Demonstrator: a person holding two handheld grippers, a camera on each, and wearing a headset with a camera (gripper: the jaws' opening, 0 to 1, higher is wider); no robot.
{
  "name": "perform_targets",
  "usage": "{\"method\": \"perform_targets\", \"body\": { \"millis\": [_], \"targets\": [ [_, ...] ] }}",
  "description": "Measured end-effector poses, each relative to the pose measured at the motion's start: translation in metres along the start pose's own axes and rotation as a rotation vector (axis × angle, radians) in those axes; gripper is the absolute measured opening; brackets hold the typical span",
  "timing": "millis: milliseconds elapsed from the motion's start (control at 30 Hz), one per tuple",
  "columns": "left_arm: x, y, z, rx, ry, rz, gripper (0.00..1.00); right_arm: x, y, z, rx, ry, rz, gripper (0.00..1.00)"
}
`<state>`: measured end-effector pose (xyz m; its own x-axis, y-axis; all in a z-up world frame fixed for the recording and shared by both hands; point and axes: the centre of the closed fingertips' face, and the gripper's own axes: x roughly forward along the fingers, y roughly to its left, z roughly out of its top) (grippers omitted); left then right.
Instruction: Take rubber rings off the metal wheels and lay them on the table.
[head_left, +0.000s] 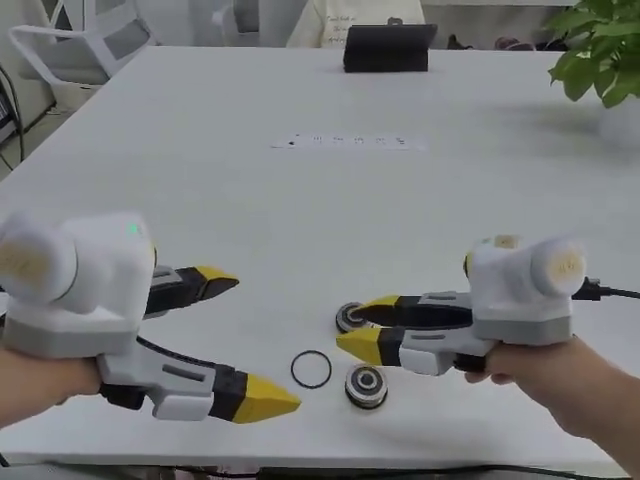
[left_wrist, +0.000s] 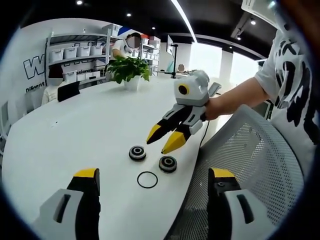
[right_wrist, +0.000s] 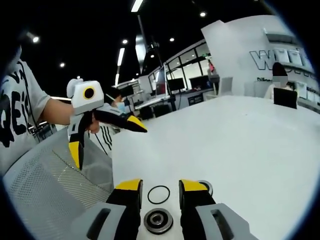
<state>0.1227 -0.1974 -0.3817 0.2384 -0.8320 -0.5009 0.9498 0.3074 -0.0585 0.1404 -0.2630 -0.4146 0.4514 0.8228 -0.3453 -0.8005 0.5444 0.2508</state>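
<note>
left gripper (head_left: 265, 343): fingers (head_left: 262, 398) wide apart, empty | right gripper (head_left: 351, 325): slightly parted, empty

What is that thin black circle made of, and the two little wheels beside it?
The black ring looks like rubber: thin, matt, a bare loop lying flat. The near wheel and the far wheel look like metal: shiny grey middles catch the light. The dark band round each is probably rubber, though I can't be sure.
</note>
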Motion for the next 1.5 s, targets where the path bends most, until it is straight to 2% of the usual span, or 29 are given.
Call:
{"method": "perform_targets", "body": {
  "millis": [600, 900, 1200, 1500],
  "targets": [
    [0.018, -0.007, 0.011, 0.024, -0.003, -0.025, 0.85, -0.032, -0.010, -0.007, 0.011, -0.028, -0.055, 0.30],
    [0.035, -0.014, 0.012, 0.043, 0.009, -0.052, 0.81, -0.038, -0.009, -0.017, 0.026, -0.026, -0.066, 0.31],
    [0.054, -0.023, 0.008, 0.062, 0.034, -0.090, 0.78, -0.041, -0.009, -0.026, 0.033, -0.016, -0.065, 0.32],
    [0.070, -0.029, -0.002, 0.080, 0.073, -0.120, 0.71, -0.042, -0.011, -0.041, 0.031, 0.011, -0.061, 0.33]
  ]
}}
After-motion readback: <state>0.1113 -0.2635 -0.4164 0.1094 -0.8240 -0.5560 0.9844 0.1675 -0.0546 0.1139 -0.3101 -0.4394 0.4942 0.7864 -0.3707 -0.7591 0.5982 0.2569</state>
